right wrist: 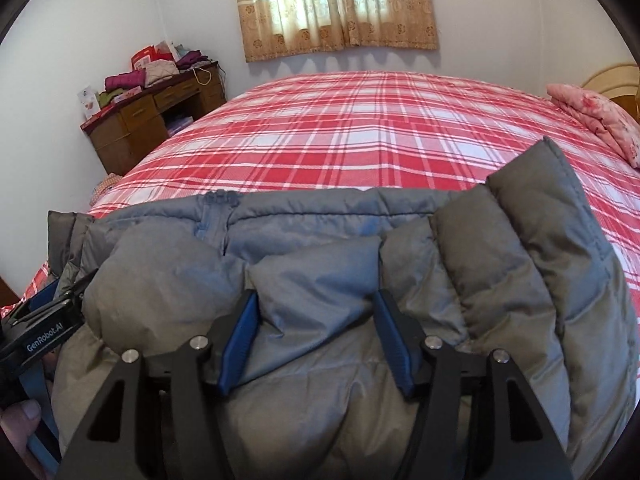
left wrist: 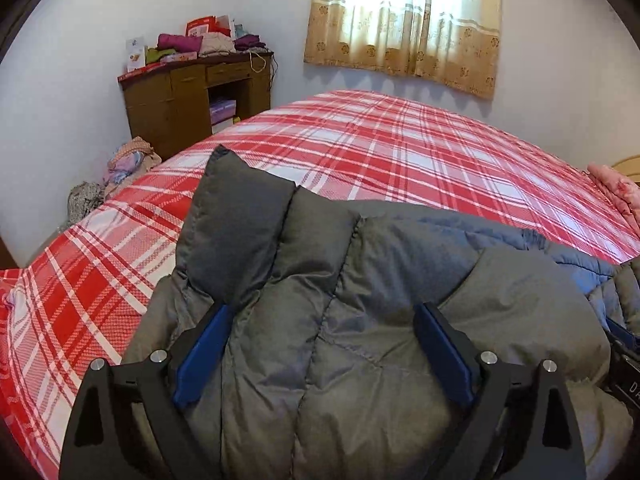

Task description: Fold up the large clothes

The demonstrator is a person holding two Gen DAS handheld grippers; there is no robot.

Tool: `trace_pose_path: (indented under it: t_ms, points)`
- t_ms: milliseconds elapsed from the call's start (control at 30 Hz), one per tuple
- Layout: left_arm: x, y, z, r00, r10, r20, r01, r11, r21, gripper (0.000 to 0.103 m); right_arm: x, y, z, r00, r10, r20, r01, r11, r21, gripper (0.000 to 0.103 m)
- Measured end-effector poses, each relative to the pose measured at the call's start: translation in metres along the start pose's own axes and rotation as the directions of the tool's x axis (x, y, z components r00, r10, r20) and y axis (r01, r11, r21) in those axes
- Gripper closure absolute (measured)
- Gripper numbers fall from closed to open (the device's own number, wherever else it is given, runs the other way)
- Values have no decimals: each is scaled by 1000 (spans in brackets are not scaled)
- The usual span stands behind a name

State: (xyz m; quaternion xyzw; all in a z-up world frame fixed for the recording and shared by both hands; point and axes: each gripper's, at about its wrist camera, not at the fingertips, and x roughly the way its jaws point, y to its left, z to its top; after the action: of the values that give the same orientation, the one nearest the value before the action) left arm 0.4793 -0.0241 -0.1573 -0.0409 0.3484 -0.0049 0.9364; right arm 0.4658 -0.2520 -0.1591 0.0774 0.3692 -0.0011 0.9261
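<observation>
A grey quilted puffer jacket (left wrist: 320, 280) lies bunched at the near edge of a bed with a red plaid cover (left wrist: 380, 148). My left gripper (left wrist: 322, 312) has its blue pads (left wrist: 200, 352) spread wide around a thick fold of the jacket, pressing its sides. In the right wrist view the jacket (right wrist: 500, 264) shows its blue-grey lining and zipper. My right gripper (right wrist: 316, 300) holds a puffy fold between its blue pads (right wrist: 240, 340). The left gripper's body (right wrist: 44, 336) shows at the left edge there.
A brown wooden desk (left wrist: 192, 96) piled with clothes and boxes stands at the far left wall. Clothes lie heaped on the floor (left wrist: 128, 160) beside it. A pink pillow (right wrist: 596, 120) lies at the bed's right. A curtained window (left wrist: 404, 20) is behind the bed.
</observation>
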Motion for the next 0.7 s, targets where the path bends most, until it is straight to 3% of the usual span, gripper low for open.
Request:
trace_pose_path:
  t_ms: [700]
  points:
    - [20,-16,-2,995,74,-74,-69,996,63,3,22,5,-3,996,-36,-81,34,999,-31,35]
